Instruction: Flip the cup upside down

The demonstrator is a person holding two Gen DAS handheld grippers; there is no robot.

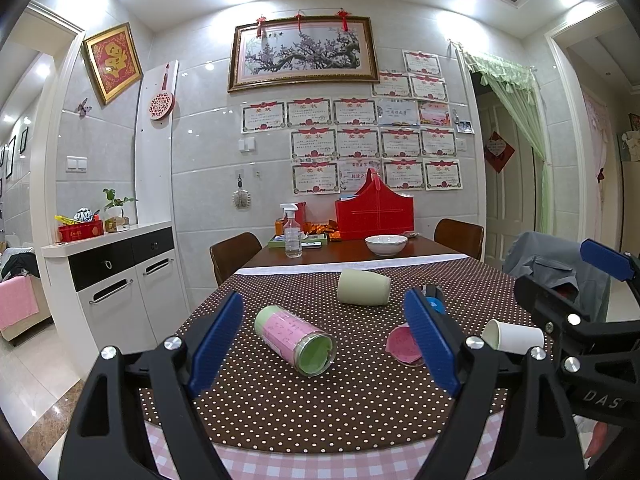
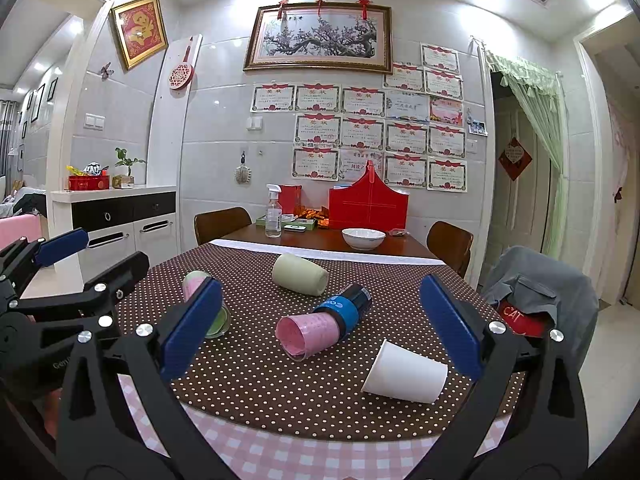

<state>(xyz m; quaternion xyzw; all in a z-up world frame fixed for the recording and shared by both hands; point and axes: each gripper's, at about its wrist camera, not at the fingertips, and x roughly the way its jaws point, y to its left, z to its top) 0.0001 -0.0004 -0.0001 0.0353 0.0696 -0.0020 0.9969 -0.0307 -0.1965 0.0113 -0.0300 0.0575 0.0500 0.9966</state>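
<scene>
Currently in approach: both claws, left claw point(image 1: 324, 338) and right claw point(image 2: 320, 330), gape empty; next, probably grasp the toppled paper cup point(image 2: 404, 374).

The black left gripper with blue pads point(image 1: 324, 340) hangs level, jaws wide apart. The matching black right gripper point(image 2: 320, 322) does likewise, alongside it.

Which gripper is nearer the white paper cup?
Right. The right gripper has the white paper cup lying near its right finger; the left gripper sits farther left, facing the green-and-pink cup.
</scene>
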